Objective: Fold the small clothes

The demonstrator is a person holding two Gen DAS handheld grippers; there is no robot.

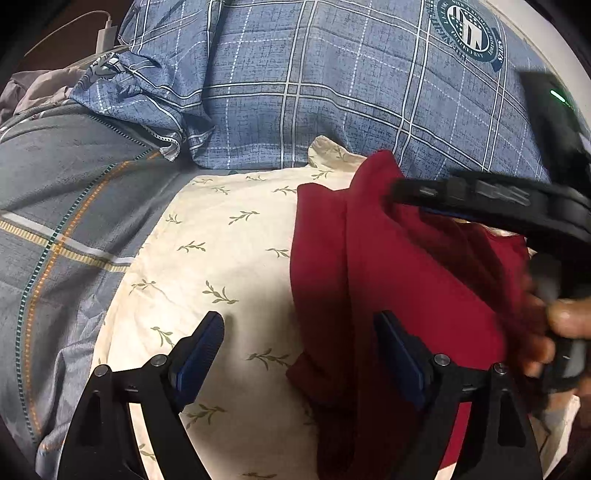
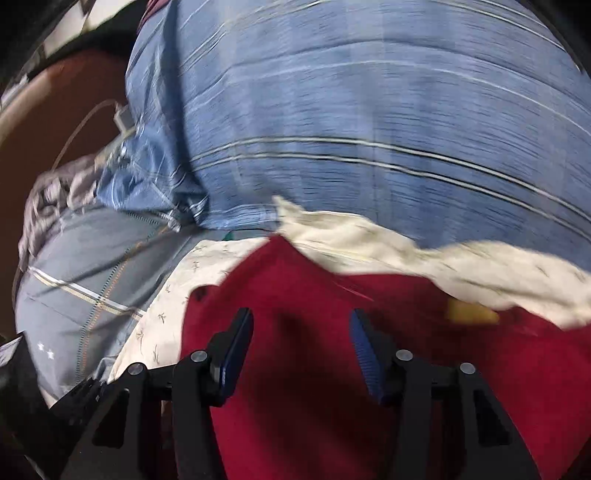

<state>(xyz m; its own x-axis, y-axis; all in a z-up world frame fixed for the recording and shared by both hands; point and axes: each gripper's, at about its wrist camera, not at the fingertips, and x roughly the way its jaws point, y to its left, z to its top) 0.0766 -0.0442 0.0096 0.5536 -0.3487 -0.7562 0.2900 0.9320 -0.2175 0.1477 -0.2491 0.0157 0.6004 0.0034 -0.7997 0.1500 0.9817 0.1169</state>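
A dark red garment (image 1: pixel 402 295) lies on a cream cloth with a green leaf print (image 1: pixel 221 251). A fold runs down the garment's left part. My left gripper (image 1: pixel 299 328) is open and empty, low over the cream cloth and the garment's left edge. My right gripper (image 2: pixel 301 325) is open and empty just above the red garment (image 2: pixel 314 369); that view is blurred by motion. In the left wrist view the right gripper's body (image 1: pixel 498 199) reaches in from the right over the garment, held by a hand (image 1: pixel 561 325).
A blue plaid pillow (image 1: pixel 314 85) with a round emblem (image 1: pixel 469 29) lies behind the cloth. A grey striped bedcover (image 1: pixel 55 206) lies to the left. A white charger and cable (image 1: pixel 105 35) sit at the far left. A small yellow patch (image 2: pixel 469 314) shows on the garment.
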